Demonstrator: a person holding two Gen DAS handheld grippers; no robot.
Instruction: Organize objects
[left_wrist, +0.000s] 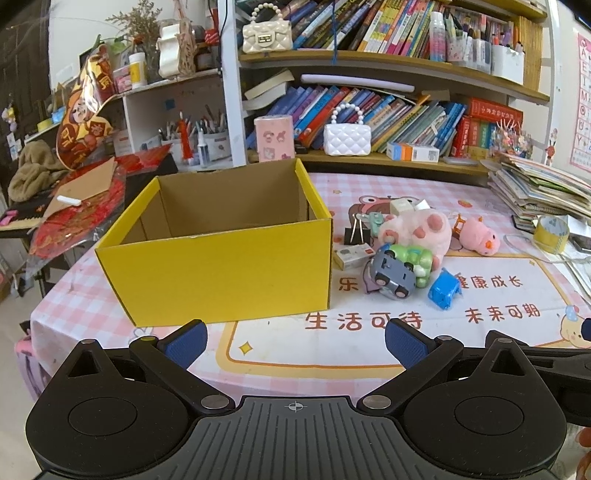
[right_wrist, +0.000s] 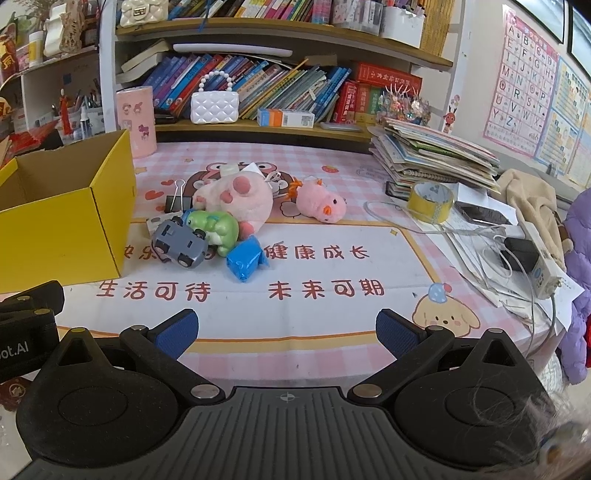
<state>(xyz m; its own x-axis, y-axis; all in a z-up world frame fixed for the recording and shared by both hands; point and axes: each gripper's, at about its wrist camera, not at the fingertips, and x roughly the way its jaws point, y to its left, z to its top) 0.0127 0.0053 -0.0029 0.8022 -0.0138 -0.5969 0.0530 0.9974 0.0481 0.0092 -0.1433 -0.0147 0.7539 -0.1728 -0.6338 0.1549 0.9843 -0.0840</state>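
An open, empty yellow cardboard box (left_wrist: 221, 266) (right_wrist: 70, 225) stands on the left of the table. Right of it lies a heap of small things: a grey toy car (left_wrist: 393, 275) (right_wrist: 181, 242), a green frog toy (left_wrist: 415, 260) (right_wrist: 218, 230), a blue toy (left_wrist: 445, 290) (right_wrist: 245, 260), a large pink plush (left_wrist: 424, 229) (right_wrist: 236, 197), a small pink chick plush (left_wrist: 480, 236) (right_wrist: 321, 203) and a black binder clip (left_wrist: 356, 230) (right_wrist: 177, 199). My left gripper (left_wrist: 295, 345) is open near the table's front edge, before the box. My right gripper (right_wrist: 286, 334) is open too, in front of the heap, holding nothing.
A pink checked tablecloth (right_wrist: 332, 266) covers the table. A stack of books (right_wrist: 436, 155), a tape roll (right_wrist: 430, 201), papers, cables and a charger (right_wrist: 517, 251) fill the right side. A pink canister (right_wrist: 136, 122) and bookshelves stand behind. The left gripper's body (right_wrist: 29, 317) shows at the left.
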